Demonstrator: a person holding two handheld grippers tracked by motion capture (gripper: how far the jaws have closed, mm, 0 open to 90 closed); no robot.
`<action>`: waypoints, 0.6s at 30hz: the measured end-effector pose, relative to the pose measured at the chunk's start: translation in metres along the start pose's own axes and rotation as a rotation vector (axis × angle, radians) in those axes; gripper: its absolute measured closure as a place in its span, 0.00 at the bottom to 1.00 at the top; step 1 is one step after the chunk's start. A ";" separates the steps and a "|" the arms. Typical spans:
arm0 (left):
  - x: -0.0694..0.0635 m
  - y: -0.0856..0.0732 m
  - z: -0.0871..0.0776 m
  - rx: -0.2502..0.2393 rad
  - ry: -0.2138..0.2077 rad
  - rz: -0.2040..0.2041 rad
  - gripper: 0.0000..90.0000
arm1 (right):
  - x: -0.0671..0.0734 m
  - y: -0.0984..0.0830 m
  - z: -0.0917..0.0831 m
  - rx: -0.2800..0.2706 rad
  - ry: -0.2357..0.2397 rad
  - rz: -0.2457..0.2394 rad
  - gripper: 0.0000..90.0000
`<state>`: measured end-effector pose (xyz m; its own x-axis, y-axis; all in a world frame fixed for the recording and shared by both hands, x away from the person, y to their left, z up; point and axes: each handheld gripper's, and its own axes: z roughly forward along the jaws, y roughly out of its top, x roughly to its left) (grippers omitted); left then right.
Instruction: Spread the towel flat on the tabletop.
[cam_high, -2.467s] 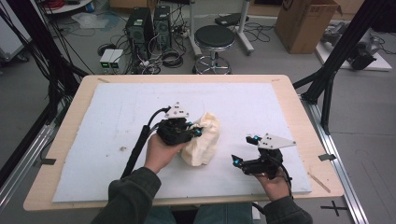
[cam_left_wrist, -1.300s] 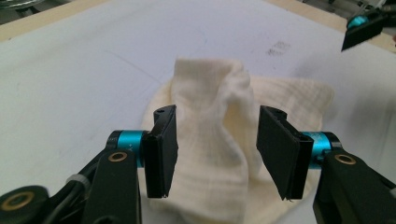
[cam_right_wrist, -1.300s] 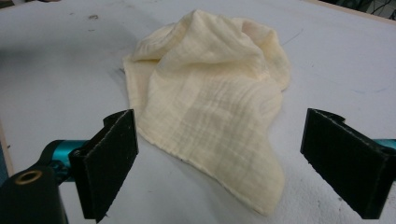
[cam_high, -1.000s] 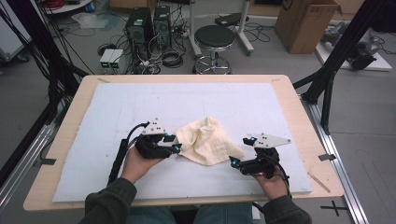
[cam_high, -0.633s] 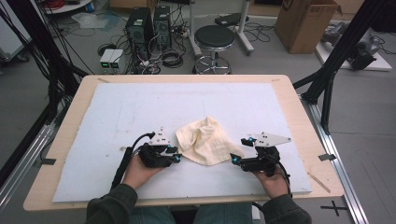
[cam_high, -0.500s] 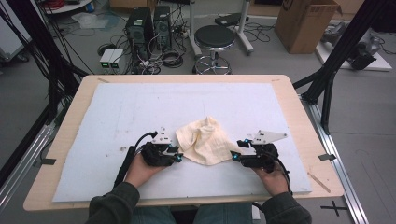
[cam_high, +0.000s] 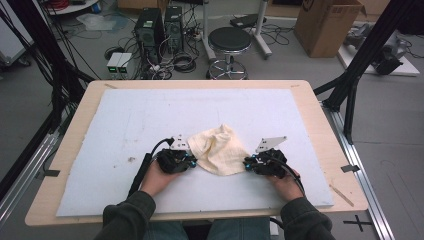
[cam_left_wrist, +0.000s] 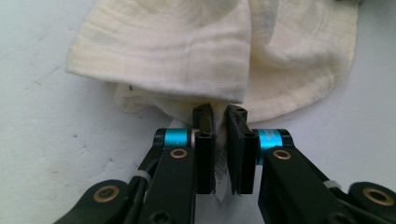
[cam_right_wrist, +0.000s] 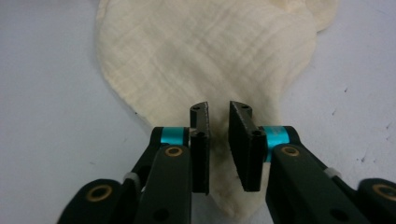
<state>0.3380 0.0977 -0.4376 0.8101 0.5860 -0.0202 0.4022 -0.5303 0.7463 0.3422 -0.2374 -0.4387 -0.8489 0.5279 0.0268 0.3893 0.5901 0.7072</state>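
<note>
A cream cloth (cam_high: 218, 150) lies crumpled on the white mat, near the front edge, between my two hands. My left gripper (cam_high: 192, 161) lies low at the cloth's left edge. In the left gripper view its jaws (cam_left_wrist: 219, 112) have just been closing and now pinch a folded edge of the cloth (cam_left_wrist: 177, 46). My right gripper (cam_high: 247, 162) is at the cloth's right corner. In the right gripper view its jaws (cam_right_wrist: 218, 109) have just been closing too, and the corner of the cloth (cam_right_wrist: 205, 51) runs between them with a narrow gap left.
The white mat (cam_high: 150, 115) covers most of the wooden table (cam_high: 325, 130). Black cables trail from both grippers toward the front edge. On the floor beyond the table stand a stool (cam_high: 230, 42), computer towers (cam_high: 159, 25) and a cardboard box (cam_high: 327, 25).
The cloth was laid down and spread flatter. Both hands sank to the mat and closed in on the cloth's left and right edges.
</note>
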 end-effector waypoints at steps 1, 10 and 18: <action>-0.001 0.000 -0.002 -0.005 0.002 0.001 0.93 | 0.000 0.000 0.000 0.001 0.005 0.003 0.92; -0.007 0.001 -0.042 -0.039 0.054 0.056 0.93 | 0.014 0.007 -0.012 -0.059 0.037 -0.026 0.99; -0.021 -0.012 -0.081 -0.044 0.070 0.064 0.93 | 0.036 0.012 -0.014 -0.070 0.095 -0.074 0.96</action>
<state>0.2818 0.1414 -0.3921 0.8009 0.5943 0.0736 0.3305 -0.5412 0.7732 0.3117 -0.2201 -0.4192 -0.9058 0.4220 0.0372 0.3010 0.5795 0.7574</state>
